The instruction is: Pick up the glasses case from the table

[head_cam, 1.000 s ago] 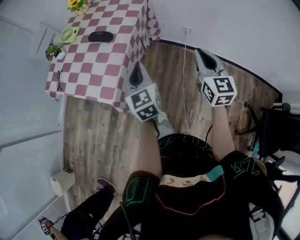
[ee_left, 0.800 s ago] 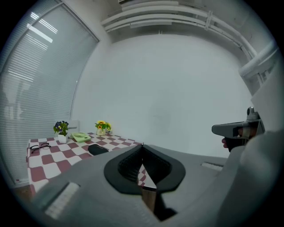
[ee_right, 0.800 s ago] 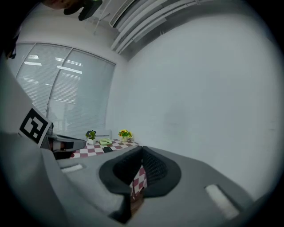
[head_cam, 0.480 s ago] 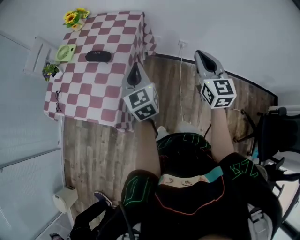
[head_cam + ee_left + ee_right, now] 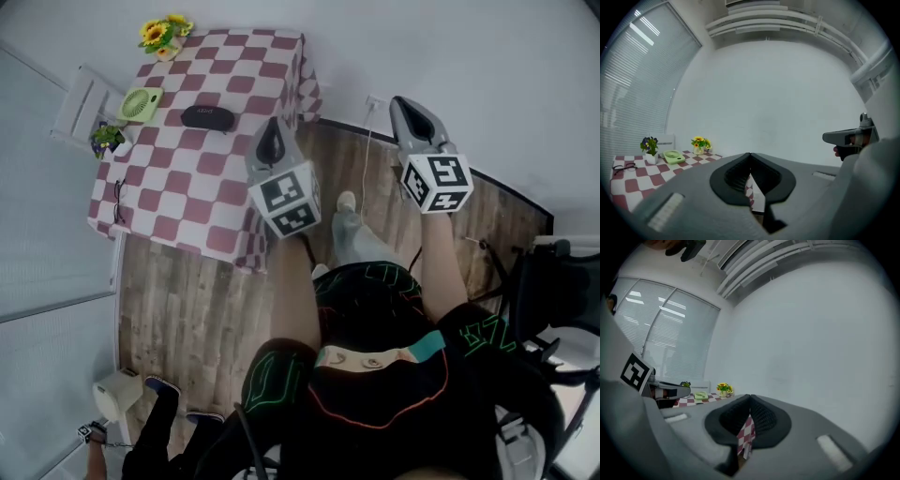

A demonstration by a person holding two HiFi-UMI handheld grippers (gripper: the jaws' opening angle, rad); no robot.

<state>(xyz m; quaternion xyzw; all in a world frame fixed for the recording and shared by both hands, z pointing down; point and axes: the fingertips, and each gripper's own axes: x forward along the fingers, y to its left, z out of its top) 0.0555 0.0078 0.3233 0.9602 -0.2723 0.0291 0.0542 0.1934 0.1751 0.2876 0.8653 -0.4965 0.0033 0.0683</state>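
Across the wooden floor (image 5: 187, 300) we had stepped closer over the last second. The checked table (image 5: 187, 202) sat lower and nearer in the head view than a second before, and one foot (image 5: 347, 220) was now out in front of us, mid-stride. The left gripper (image 5: 272, 131) had come to overlap the table's near corner in that view, while the right gripper (image 5: 405, 105) stayed out over bare floor beside the wall. Both were held level and pointing ahead.

Each gripper's own view showed its jaw tips pressed together with nothing between them; only a sliver of checked cloth showed through the gap behind the tips. So both tools were closed and empty.

The glasses case (image 5: 208, 116), dark and oval, lay untouched on the far half of the table, near the green fan (image 5: 141, 103) and short of the sunflowers (image 5: 161, 33). It was well apart from both grippers.

We judged this as the approach only. The pick had not begun, and whichever gripper took the case would first need its jaws opened and then brought down over the case.
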